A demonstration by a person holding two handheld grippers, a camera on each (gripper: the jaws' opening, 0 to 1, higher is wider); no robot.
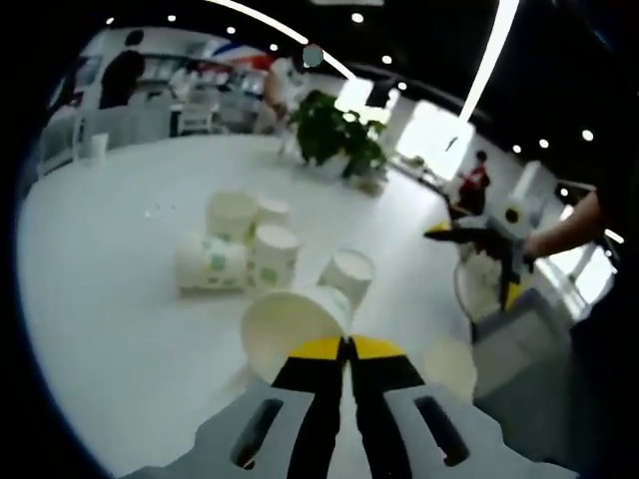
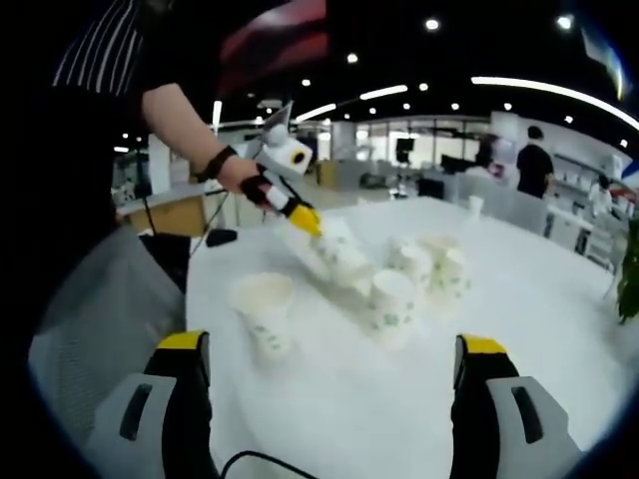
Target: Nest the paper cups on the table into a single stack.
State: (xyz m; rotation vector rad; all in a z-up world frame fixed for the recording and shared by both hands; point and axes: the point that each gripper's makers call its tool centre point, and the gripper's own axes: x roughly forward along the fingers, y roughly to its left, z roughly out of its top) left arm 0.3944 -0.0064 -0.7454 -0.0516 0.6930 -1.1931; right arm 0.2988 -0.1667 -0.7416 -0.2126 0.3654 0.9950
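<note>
My left gripper [image 1: 346,341] is shut on the rim of a white paper cup [image 1: 288,329] that tilts with its mouth towards me. Beyond it a cluster of green-printed paper cups [image 1: 240,254] stands and lies on the round white table [image 1: 110,299], with one more cup [image 1: 346,274] to their right. In the right gripper view a hand carries the left gripper [image 2: 308,222], its cup [image 2: 334,244] at the near end of the cluster [image 2: 419,269]. My right gripper [image 2: 332,349] is open and holds nothing. A single upright cup [image 2: 265,309] stands near its left jaw.
A potted green plant [image 1: 334,135] sits at the table's far edge. The right gripper [image 1: 471,261] comes in from the right past the table rim. People, chairs and counters [image 2: 539,160] fill the room behind. A person's striped sleeve [image 2: 100,50] hangs at the left.
</note>
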